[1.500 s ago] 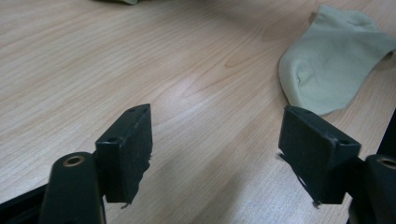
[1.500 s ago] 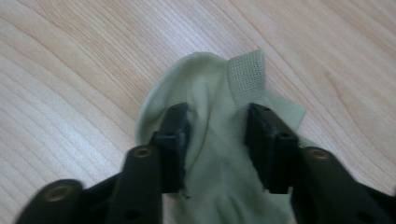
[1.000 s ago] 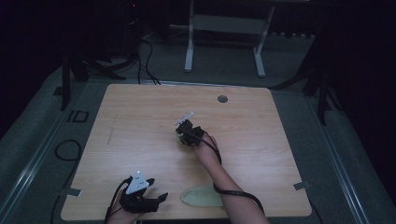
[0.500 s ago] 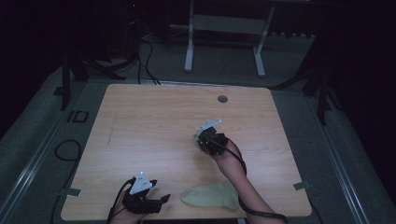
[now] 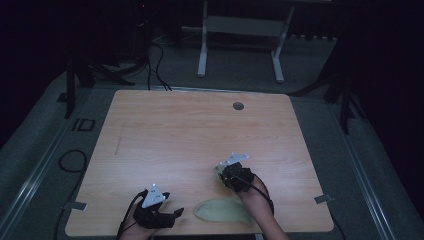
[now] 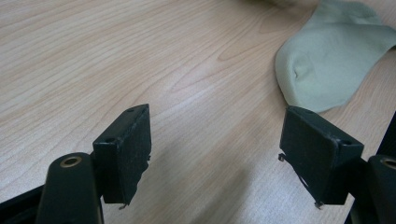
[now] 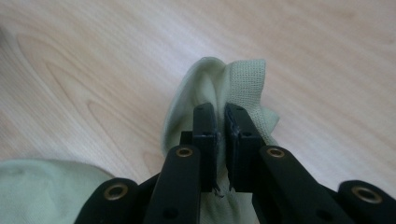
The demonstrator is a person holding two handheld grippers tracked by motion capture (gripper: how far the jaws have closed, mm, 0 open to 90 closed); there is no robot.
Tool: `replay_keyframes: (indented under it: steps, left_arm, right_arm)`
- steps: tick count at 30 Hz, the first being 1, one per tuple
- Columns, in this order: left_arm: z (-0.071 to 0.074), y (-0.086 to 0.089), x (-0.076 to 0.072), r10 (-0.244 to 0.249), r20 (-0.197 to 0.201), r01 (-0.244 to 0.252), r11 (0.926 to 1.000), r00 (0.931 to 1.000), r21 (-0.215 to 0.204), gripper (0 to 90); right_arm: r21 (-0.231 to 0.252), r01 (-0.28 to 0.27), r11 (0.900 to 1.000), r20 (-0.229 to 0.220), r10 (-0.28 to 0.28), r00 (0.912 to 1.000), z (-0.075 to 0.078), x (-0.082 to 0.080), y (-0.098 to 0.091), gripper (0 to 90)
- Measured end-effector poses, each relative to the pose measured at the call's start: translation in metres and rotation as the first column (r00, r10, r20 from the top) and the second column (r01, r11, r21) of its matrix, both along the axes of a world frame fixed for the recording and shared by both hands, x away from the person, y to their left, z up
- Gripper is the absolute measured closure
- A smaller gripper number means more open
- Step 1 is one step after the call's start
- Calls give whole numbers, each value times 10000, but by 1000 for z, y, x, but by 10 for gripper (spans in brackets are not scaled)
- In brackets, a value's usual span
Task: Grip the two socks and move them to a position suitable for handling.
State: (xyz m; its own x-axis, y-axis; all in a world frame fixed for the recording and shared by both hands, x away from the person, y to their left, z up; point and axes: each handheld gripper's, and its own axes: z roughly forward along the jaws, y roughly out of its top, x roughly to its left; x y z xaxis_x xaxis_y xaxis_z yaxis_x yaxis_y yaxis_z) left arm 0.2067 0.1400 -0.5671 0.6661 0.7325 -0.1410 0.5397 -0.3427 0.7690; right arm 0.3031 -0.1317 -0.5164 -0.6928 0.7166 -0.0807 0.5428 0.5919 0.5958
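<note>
High view: a wooden table (image 5: 200, 140), with a pale green sock (image 5: 222, 211) flat near its front edge and both grippers just behind that edge.
Right gripper (image 7: 223, 123): jaws pressed together on the cuff of a second pale green sock (image 7: 224, 88) — the knit edge stands bunched above the pads.
Left gripper (image 6: 215, 140): jaws wide apart, nothing between them, held low over bare wood beside the flat sock (image 6: 327, 60).
Where the socks are: one lies flat between the two hands; the other hangs from the right gripper (image 5: 227, 172), just behind the flat one.
Progress: judging by the layout, this is pairing or laying out socks — one is down, the second is gripped but not yet placed.
Left to do: bring the held sock onto or beside the flat one and let go; the left gripper (image 5: 165, 217) has no part in it yet.
Views compared: the right gripper view shows the pinch on the cuff plainly, which from above is a small pale patch under the hand; the high view alone gives the spacing of both socks.
</note>
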Motion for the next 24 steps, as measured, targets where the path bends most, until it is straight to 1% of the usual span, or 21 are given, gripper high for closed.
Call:
replay_keyframes:
  steps: [1,5,6,8,10,12,13,14,15,17,20,22,24]
  left_arm:
    - [0,0,0,26,33,-26,10000,10000,15,252]
    - [1,-3,2,-37,66,37,10000,10000,-6,252]
    - [1,-4,2,-50,71,50,10000,10000,11,252]
    - [2,-6,4,-88,79,88,10000,9999,27,252]
    - [3,-9,6,-147,101,147,9999,9998,62,251]
    - [6,-12,9,-237,89,237,9997,9997,60,252]
    - [7,-14,11,-286,84,285,9996,9996,66,252]
    - [9,-16,12,-314,103,313,9995,9995,55,252]
    - [11,-17,14,-339,77,339,9994,9994,-1,252]
    - [16,-21,18,-473,57,474,9987,9989,-173,252]
    - [23,-27,27,-605,80,606,9980,9981,-171,252]
    - [28,-34,35,-671,104,673,9975,9977,-202,252]
    - [31,-41,43,-754,205,756,9971,9969,-83,252]
  right_arm:
    - [62,40,10000,-103,-39,9999,-3,0,0,834]
    - [-109,185,9998,-224,-187,9996,-14,2,6,827]
    - [-226,205,9995,-284,-211,9994,-17,4,9,820]
    - [-225,340,9992,-392,-349,9986,-23,8,11,806]
    - [-340,461,9984,-443,-475,9979,-27,12,14,776]
    - [-174,678,9975,-422,-685,9968,-30,14,15,770]
    - [-208,648,9977,-440,-657,9969,-29,15,16,735]
    - [-188,611,9980,-538,-620,9966,-28,16,17,684]
    - [-110,527,9985,-615,-533,9967,-26,16,17,652]
    - [58,465,9989,-439,-462,9980,-17,14,15,604]
    - [453,362,9983,-369,-346,9987,1,16,6,587]
    - [523,302,9982,-292,-287,9992,10,19,0,587]
    - [477,142,9988,-299,-128,9995,16,23,-4,584]
